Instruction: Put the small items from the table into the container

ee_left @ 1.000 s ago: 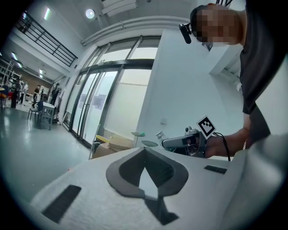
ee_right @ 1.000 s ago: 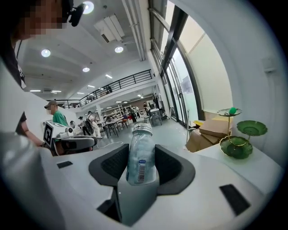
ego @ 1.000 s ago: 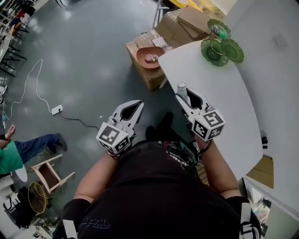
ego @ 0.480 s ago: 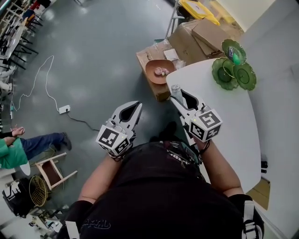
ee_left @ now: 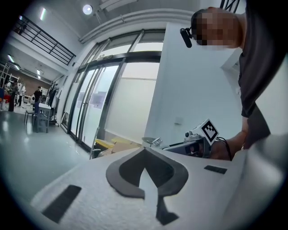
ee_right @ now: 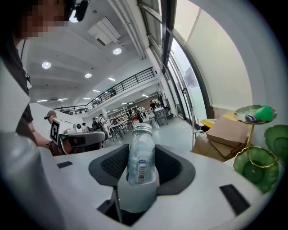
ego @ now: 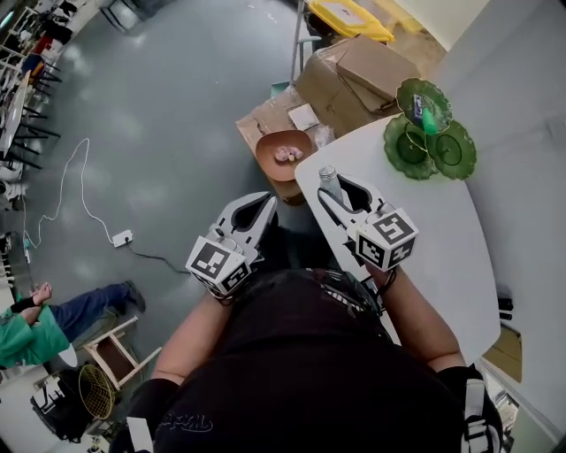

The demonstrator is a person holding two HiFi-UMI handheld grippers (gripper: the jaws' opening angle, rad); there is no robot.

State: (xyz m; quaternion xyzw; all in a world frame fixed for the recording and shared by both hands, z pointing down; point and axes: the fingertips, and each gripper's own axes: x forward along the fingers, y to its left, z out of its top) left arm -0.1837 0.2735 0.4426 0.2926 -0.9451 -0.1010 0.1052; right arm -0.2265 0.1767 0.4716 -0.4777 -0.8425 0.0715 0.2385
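Note:
My right gripper (ego: 332, 191) is shut on a small clear bottle (ego: 329, 180) with a silver cap, held over the near left edge of the white table (ego: 442, 230). In the right gripper view the bottle (ee_right: 141, 155) stands upright between the dark pads. A brown bowl (ego: 265, 165) with several pink small items (ego: 287, 154) rests on a cardboard box just beyond the table's edge. My left gripper (ego: 263, 203) hangs over the floor left of the table, shut and empty; its jaws (ee_left: 146, 173) meet in the left gripper view.
A green tiered dish stand (ego: 431, 133) holding a small item sits on the table's far end. Cardboard boxes (ego: 354, 75) and a yellow bin (ego: 349, 18) lie beyond. A power strip (ego: 122, 237) with its cable lies on the floor; a seated person (ego: 35, 318) is at far left.
The view has shifted, and the right gripper with the bottle now sits slightly nearer the brown bowl. The left gripper has barely moved and stays shut.

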